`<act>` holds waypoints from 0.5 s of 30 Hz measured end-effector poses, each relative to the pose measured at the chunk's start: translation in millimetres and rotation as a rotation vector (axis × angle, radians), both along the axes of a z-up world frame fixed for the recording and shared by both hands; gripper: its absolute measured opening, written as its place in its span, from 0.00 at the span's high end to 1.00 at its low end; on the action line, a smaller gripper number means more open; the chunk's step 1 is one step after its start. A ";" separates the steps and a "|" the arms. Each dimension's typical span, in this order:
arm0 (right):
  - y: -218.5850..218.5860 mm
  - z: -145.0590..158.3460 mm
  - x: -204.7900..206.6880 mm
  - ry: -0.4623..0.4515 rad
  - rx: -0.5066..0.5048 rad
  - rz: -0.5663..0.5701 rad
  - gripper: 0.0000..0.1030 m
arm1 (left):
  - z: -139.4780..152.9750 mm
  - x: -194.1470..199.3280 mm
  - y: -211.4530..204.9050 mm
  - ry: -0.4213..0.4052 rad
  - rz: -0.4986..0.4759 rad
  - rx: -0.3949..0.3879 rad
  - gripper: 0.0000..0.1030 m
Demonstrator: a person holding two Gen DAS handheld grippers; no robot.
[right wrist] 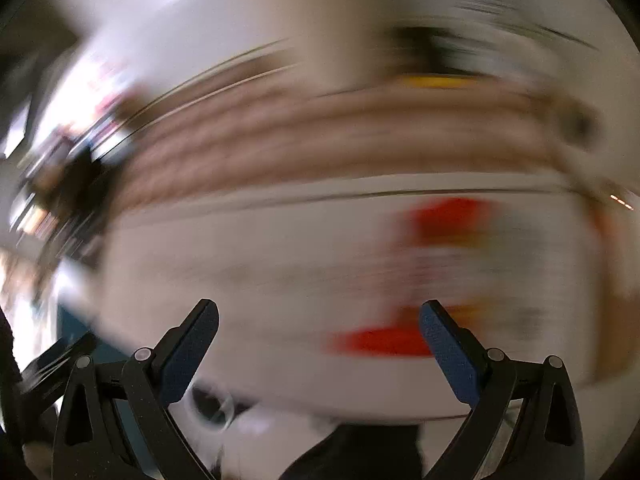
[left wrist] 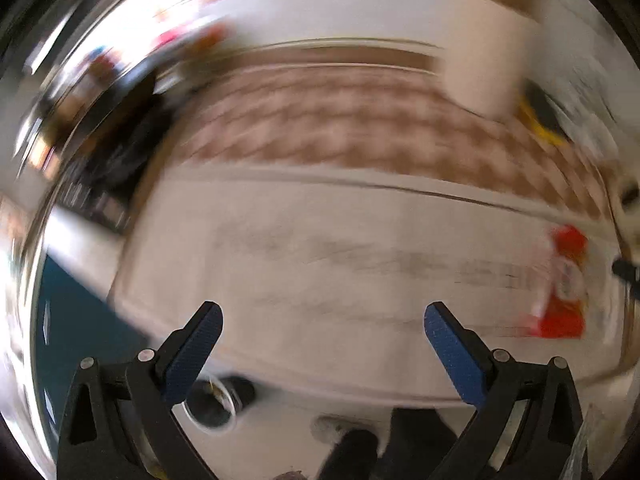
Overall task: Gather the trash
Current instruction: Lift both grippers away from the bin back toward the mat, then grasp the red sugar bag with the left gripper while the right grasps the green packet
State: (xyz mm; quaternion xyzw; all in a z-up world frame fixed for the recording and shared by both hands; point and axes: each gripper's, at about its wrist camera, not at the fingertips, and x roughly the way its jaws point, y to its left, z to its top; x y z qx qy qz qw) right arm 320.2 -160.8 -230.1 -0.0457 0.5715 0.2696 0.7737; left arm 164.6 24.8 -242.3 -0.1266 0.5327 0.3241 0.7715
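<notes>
Gaping wide, the left gripper [left wrist: 323, 316] holds nothing between its blue-padded fingers [left wrist: 456, 356], and only the bare white tabletop [left wrist: 320, 280] shows in the gap. The right gripper [right wrist: 319, 314] is spread just as far, and its jaws are empty too. Both views are heavily smeared by motion blur, so fine detail is lost. The task's thing, a red and white wrapper [left wrist: 566, 284], lies flat on the tabletop, far off to the right of the left gripper and apart from it. In the right wrist view the same wrapper [right wrist: 436, 272] sits ahead and to the right of the right gripper; its lower red edge appears close to the tip of the right-hand finger [right wrist: 448, 352], but the blur does not let me tell whether they touch. Low in the left wrist view, near the left-hand finger, a round clear-rimmed container [left wrist: 212, 404] with a dark inside shows below the table edge; what it holds cannot be made out. Beyond the table a brown and white checkered floor [left wrist: 340, 120] stretches away, with a yellow and black object [left wrist: 540, 120] at its right side.
</notes>
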 end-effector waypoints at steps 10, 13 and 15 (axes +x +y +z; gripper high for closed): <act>-124.4 -78.8 91.6 0.153 -0.033 -0.241 0.47 | -45.1 81.7 -41.7 0.171 -0.163 0.017 0.00; -108.3 -82.5 82.3 0.137 0.007 -0.186 0.85 | -41.9 67.8 -19.3 0.176 -0.084 0.012 0.00; -92.6 -71.8 71.7 0.120 0.078 -0.149 0.89 | -39.2 52.7 -0.1 0.177 -0.017 0.019 0.00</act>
